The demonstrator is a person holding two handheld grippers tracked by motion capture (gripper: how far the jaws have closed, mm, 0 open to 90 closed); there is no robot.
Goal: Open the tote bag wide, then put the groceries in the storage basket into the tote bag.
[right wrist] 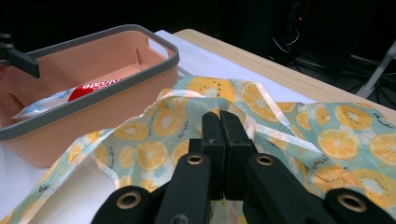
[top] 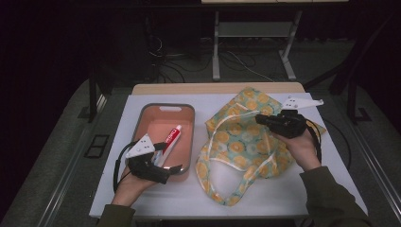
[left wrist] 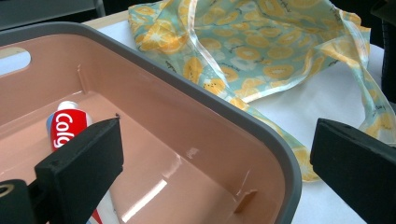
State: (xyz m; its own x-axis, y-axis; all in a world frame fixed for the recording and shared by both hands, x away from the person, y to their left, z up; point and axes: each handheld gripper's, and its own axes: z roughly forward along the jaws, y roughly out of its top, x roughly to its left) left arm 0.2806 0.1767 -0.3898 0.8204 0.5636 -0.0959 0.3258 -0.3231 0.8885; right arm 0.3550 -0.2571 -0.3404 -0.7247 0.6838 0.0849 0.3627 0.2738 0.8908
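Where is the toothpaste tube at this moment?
In the high view, the toothpaste tube lies inside the pink basin at table left, just beyond the open left gripper, with the fruit-print bag to its right.

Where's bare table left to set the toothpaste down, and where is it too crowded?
Free: the front strip of table between the bin and the near edge, left of the bag's strap loop, and the narrow margin left of the bin. Crowded: the right half under the bag and right claw. The toothpaste lies in the bin by the left claw.
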